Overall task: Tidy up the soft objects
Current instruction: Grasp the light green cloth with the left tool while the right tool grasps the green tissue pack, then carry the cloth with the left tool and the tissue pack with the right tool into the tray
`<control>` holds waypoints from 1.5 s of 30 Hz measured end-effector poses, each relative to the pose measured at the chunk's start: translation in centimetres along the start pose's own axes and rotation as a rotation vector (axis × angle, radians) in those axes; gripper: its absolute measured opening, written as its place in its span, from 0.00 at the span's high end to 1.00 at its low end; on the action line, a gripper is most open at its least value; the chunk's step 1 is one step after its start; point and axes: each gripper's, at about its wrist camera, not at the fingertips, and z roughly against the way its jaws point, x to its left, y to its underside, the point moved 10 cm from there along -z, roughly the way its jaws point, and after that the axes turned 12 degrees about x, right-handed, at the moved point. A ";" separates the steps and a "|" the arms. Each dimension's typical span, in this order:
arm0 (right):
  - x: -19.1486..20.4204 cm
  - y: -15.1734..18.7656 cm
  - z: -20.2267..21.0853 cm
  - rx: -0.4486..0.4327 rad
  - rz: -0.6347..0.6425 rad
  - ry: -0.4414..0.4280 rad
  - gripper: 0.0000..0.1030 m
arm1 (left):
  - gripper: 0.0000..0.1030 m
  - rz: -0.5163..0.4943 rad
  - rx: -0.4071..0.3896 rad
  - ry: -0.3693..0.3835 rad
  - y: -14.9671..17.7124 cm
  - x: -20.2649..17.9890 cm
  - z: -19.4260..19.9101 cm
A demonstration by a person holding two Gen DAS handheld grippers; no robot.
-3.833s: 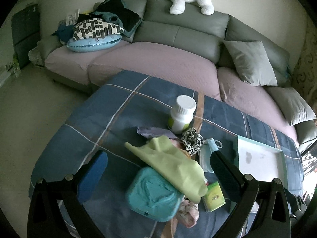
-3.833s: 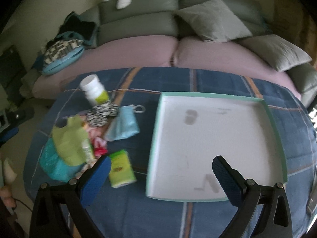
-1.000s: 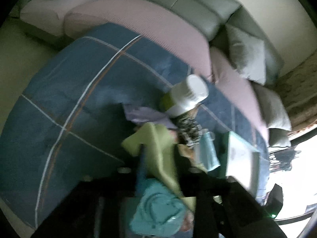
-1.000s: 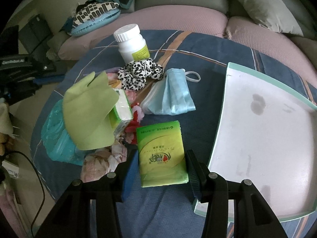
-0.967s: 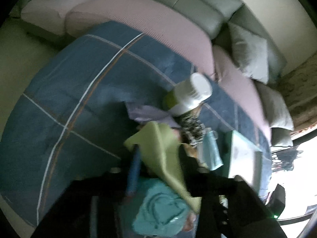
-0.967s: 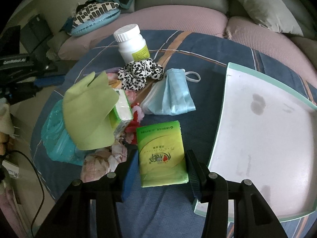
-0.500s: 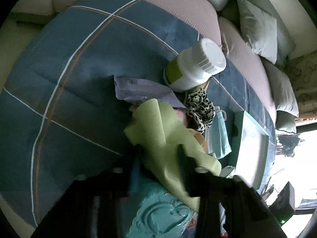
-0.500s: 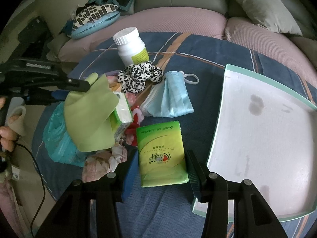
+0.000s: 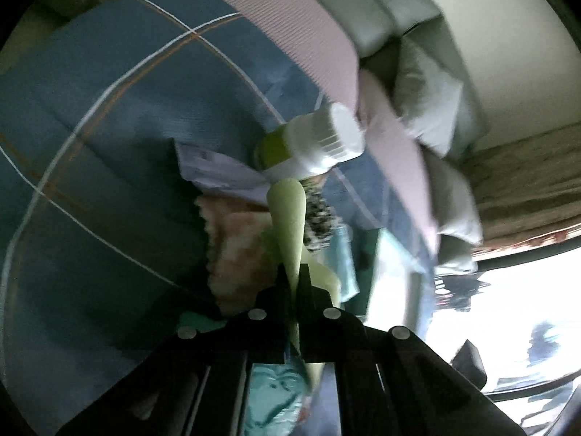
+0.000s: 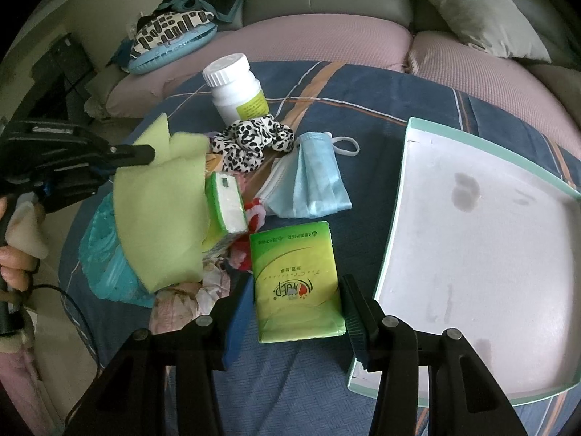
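Observation:
My left gripper (image 9: 294,272) is shut on a light green cloth (image 9: 288,225) and holds it lifted above the pile; it shows in the right wrist view (image 10: 145,154) with the cloth (image 10: 159,214) hanging from it. My right gripper (image 10: 296,290) is shut on a green tissue pack (image 10: 296,279) that lies on the blue blanket. A leopard scrunchie (image 10: 250,141), a blue face mask (image 10: 312,185), a second green tissue pack (image 10: 227,201) and a teal wipes pouch (image 10: 105,254) lie in the pile.
A white tray with a teal rim (image 10: 479,239) lies right of my right gripper. A white pill bottle (image 10: 236,87) stands behind the pile. A pink sofa (image 10: 326,43) with grey cushions runs along the back. The blue plaid blanket (image 10: 381,109) covers the table.
My left gripper has closed on the green cloth and lifted it off the pile, uncovering the second tissue pack. My right gripper has stayed on its tissue pack.

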 end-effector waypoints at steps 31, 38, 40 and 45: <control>-8.0 -2.1 12.8 -0.325 -0.152 0.125 0.51 | 0.98 -0.268 -0.204 0.411 0.3 -17.8 6.6; -14.4 -1.6 16.9 -0.410 -0.286 0.205 0.51 | 0.98 -0.337 -0.154 0.460 1.4 -23.3 3.3; -16.3 -1.1 17.5 -0.422 -0.330 0.217 0.51 | 0.98 -0.352 -0.133 0.473 1.8 -24.7 2.1; -20.8 0.6 18.5 -0.437 -0.431 0.250 0.51 | 0.98 -0.383 -0.099 0.459 2.6 -26.5 -0.5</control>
